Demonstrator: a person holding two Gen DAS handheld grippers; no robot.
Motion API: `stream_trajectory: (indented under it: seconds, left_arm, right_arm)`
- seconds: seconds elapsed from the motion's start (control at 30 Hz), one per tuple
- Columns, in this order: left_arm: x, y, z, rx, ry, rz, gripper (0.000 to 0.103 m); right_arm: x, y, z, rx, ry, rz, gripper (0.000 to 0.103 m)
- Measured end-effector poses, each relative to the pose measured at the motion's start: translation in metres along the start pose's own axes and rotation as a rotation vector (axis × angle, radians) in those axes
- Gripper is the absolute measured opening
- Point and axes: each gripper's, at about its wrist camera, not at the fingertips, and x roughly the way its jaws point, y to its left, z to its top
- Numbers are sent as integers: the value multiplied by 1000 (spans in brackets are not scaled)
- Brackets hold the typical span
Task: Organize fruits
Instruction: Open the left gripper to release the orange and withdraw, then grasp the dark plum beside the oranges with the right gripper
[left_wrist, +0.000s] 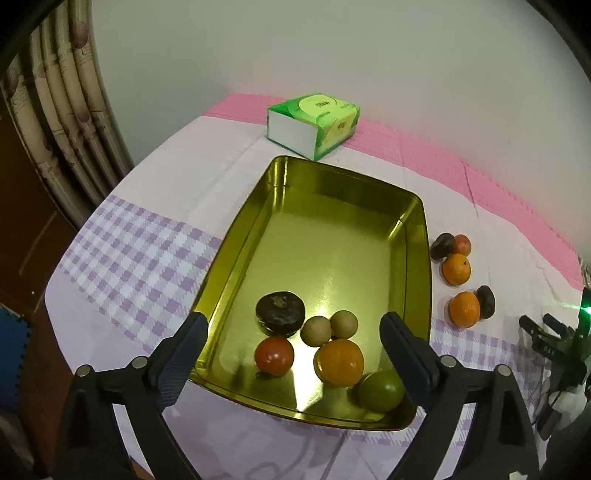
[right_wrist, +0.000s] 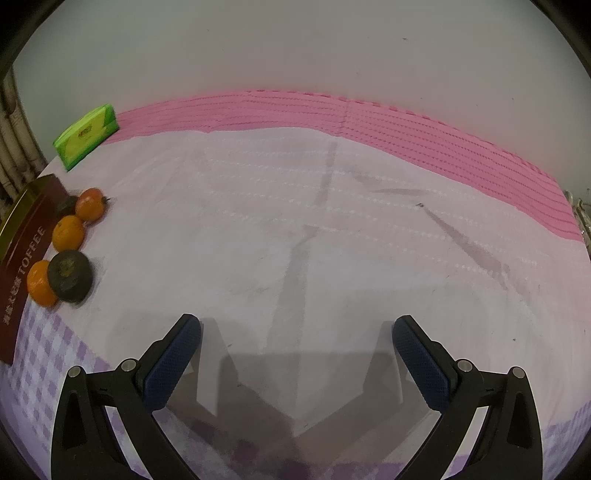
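Note:
A gold tin tray (left_wrist: 332, 192) holds a dark fruit (left_wrist: 280, 312), a red tomato (left_wrist: 274, 355), two small brown fruits (left_wrist: 316, 331), an orange (left_wrist: 340, 362) and a green fruit (left_wrist: 381, 390) at its near end. My left gripper (left_wrist: 293, 360) is open and empty above them. Right of the tray lie two oranges (left_wrist: 456, 268), a red fruit (left_wrist: 462, 244) and two dark fruits (left_wrist: 442, 246). In the right wrist view these loose fruits (right_wrist: 68, 233) lie beside the tray's maroon wall (right_wrist: 22, 258) at far left. My right gripper (right_wrist: 297, 354) is open and empty over bare cloth.
A green tissue pack (left_wrist: 314, 123) stands behind the tray; it also shows in the right wrist view (right_wrist: 85, 136). The table has a lilac checked cloth (left_wrist: 147, 251) over a pink mat (right_wrist: 369, 118). A curtain (left_wrist: 55, 122) hangs at left. A wall lies behind.

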Motion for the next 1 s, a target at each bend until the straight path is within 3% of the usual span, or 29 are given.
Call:
stream_trajectory:
  seconds: [0.53, 0.7, 1.0]
  left_arm:
    - [-7, 19, -1, -42, -21, 31, 97]
    - [-9, 29, -1, -67, -18, 35, 97]
    - [-11, 43, -2, -99, -13, 46, 97]
  right_arm:
    - [-32, 92, 3, -135, 9, 197, 81]
    - [-25, 112, 4, -169, 37, 223, 70]
    - [-6, 135, 17, -199, 52, 235, 63]
